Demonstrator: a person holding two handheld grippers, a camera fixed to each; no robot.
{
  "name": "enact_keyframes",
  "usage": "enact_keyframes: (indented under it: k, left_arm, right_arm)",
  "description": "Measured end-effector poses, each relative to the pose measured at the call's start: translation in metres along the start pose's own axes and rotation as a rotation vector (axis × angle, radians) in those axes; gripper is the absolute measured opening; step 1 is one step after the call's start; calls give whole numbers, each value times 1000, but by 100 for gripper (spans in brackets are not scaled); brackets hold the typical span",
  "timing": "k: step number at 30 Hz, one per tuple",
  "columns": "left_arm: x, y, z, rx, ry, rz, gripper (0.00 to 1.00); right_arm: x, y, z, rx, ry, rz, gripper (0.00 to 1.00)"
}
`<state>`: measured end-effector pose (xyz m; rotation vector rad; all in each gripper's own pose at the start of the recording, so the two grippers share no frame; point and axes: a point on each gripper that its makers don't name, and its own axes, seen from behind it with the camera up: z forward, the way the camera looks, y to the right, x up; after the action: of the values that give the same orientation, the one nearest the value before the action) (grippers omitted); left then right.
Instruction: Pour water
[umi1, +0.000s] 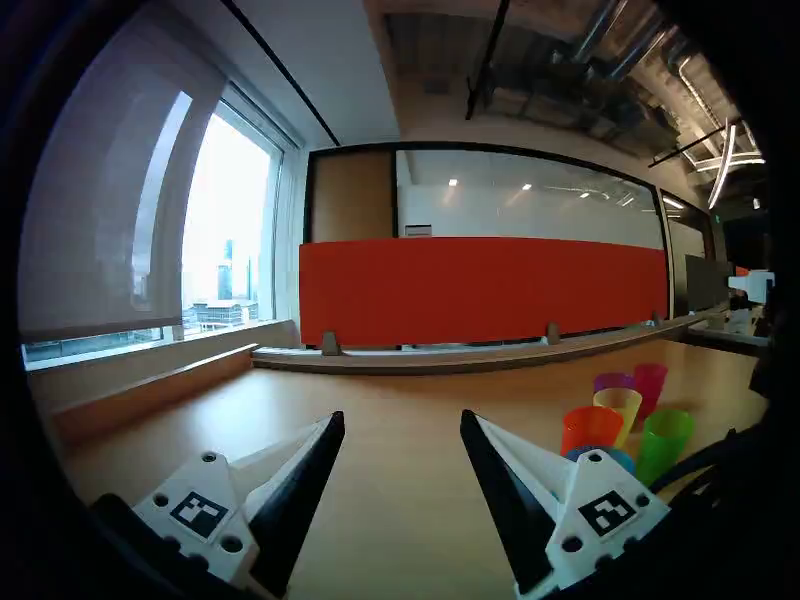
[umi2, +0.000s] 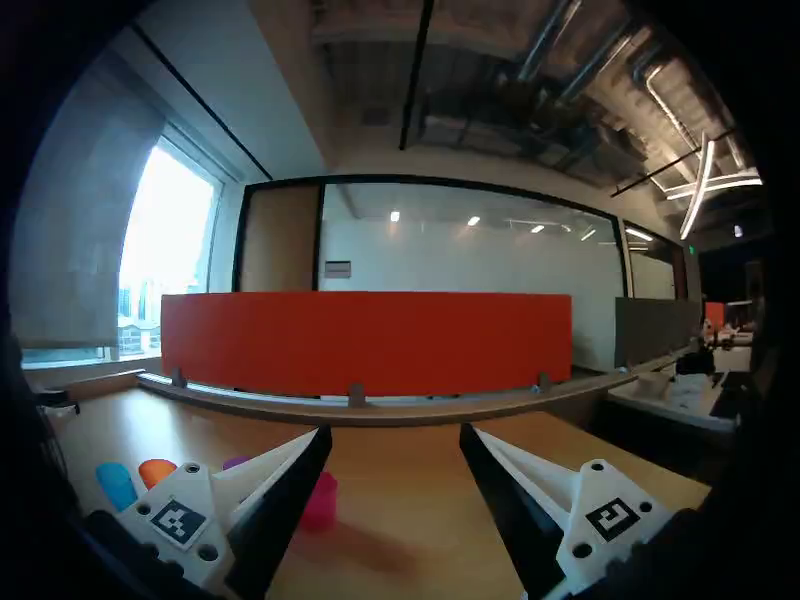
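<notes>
Left gripper (umi1: 401, 418) and right gripper (umi2: 395, 432) gape apart, empty, over the wooden table (umi1: 400, 530). Perhaps 6 coloured cups (umi1: 618, 405) cluster near right, partly hidden behind the left gripper; red divider (umi1: 480, 290) far.

Open-plan office with a city view.

Ahead of the left claw (umi1: 402, 415) a long wooden desk (umi1: 400, 500) ends at a red divider screen (umi1: 480, 290), with a glass-walled room (umi1: 520, 200) behind it. To its left a tall window (umi1: 225, 240) under a roller blind (umi1: 100, 220) looks onto towers. Above run bare ducts (umi1: 600, 40) and strip lights (umi1: 722, 165). Right of the right claw (umi2: 395, 430) stands another desk (umi2: 690, 400).
</notes>
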<state>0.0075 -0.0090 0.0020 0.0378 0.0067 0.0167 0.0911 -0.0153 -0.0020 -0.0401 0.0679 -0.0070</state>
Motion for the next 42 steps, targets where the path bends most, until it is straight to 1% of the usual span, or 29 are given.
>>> enact_keyframes:
  k: [6, 9, 21, 33, 42]
  left_arm:
    - [-8, 1, 1, -1, -8, 10, 86]
    - [-8, 2, 0, -1, -10, 11, 85]
    - [-8, 1, -1, -8, -7, -15, 85]
    - [-8, 3, -2, -17, -7, -16, 85]
    - [-8, 4, -2, -24, -7, -17, 86]
  right_arm:
    - [0, 0, 1, 1, -1, -5, 99]
    - [1, 1, 0, -3, 0, -7, 99]
    - [4, 6, -1, -11, 4, -6, 100]
    - [4, 14, -4, -19, 7, 3, 100]
    - [5, 13, -6, -16, 10, -2, 100]
